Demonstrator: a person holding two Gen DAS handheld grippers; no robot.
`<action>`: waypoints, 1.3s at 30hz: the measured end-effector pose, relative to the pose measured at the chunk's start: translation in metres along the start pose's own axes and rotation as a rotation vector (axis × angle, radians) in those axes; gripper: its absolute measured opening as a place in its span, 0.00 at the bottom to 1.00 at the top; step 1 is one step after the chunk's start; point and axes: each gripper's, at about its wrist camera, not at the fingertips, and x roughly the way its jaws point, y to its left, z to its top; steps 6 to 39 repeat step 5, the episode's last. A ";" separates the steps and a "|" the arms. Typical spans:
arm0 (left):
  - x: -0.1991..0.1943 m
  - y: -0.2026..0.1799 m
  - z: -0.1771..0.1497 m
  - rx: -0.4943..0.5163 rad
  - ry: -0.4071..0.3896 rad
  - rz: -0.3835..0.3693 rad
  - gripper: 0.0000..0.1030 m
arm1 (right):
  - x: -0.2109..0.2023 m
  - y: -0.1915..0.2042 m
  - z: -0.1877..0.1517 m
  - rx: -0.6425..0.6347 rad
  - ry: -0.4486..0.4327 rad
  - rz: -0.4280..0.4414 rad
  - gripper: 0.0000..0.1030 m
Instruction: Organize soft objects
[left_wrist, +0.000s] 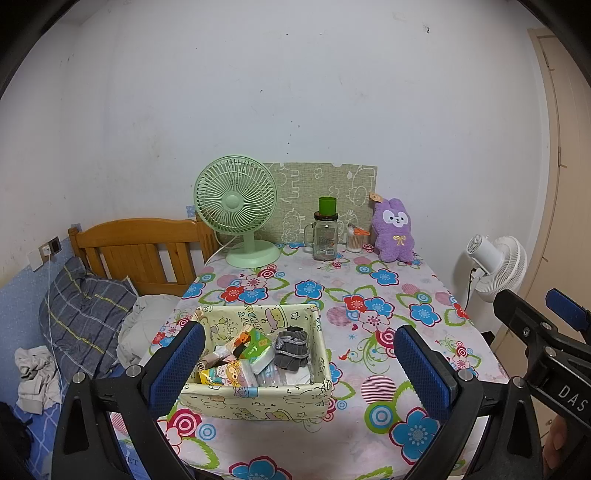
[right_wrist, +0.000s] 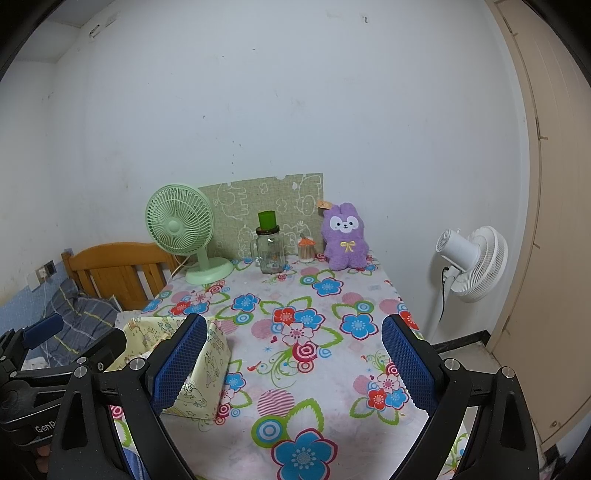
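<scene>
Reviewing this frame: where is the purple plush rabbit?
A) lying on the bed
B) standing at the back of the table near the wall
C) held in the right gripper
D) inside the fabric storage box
B: the purple plush rabbit stands upright at the far edge of the table, beside the cotton-swab jar, away from the fabric box.

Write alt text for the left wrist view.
Open left claw hovers over a fabric basket of small packets and a grey cloth item on a floral tablecloth; a purple plush bunny, green fan and glass jar stand by the wall.
</scene>
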 end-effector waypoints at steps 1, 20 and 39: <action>0.000 0.000 0.000 0.000 0.000 0.000 1.00 | 0.000 0.000 0.000 0.000 0.000 0.000 0.94; 0.000 -0.001 0.000 0.000 0.000 0.000 1.00 | 0.001 0.000 -0.001 0.001 0.001 0.000 0.94; 0.000 -0.001 0.000 0.000 0.000 0.000 1.00 | 0.001 0.000 -0.001 0.001 0.001 0.000 0.94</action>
